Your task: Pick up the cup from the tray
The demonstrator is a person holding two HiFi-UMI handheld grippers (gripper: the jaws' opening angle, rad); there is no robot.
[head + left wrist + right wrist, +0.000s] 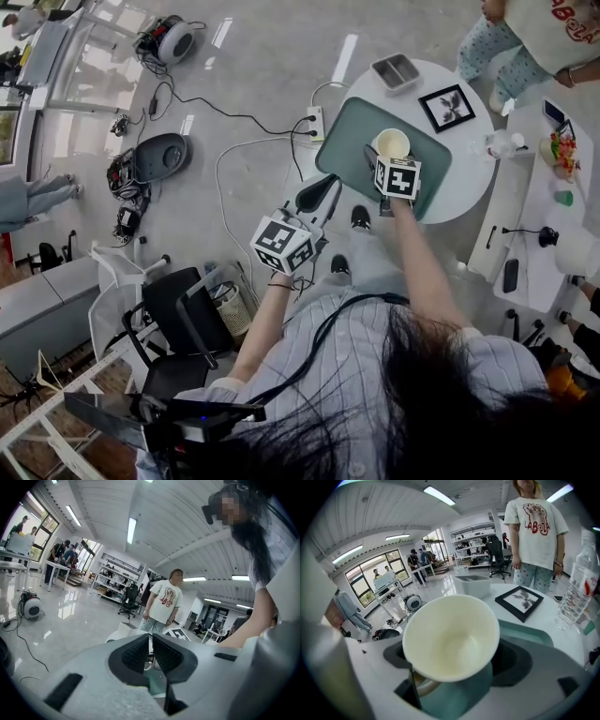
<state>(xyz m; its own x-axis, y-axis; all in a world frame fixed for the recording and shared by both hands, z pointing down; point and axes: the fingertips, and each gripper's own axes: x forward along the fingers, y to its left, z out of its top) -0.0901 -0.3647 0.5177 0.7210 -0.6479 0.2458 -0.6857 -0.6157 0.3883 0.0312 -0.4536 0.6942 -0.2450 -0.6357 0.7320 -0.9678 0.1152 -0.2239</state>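
Fingers of the left gripper stand almost together, with a thin slit between them and nothing in it, held off the near-left edge of the round white table. On that table lies the green tray. Over it the right gripper has its jaws closed on the cream cup; whether the cup's base touches the tray cannot be told. Farther right lies a framed picture.
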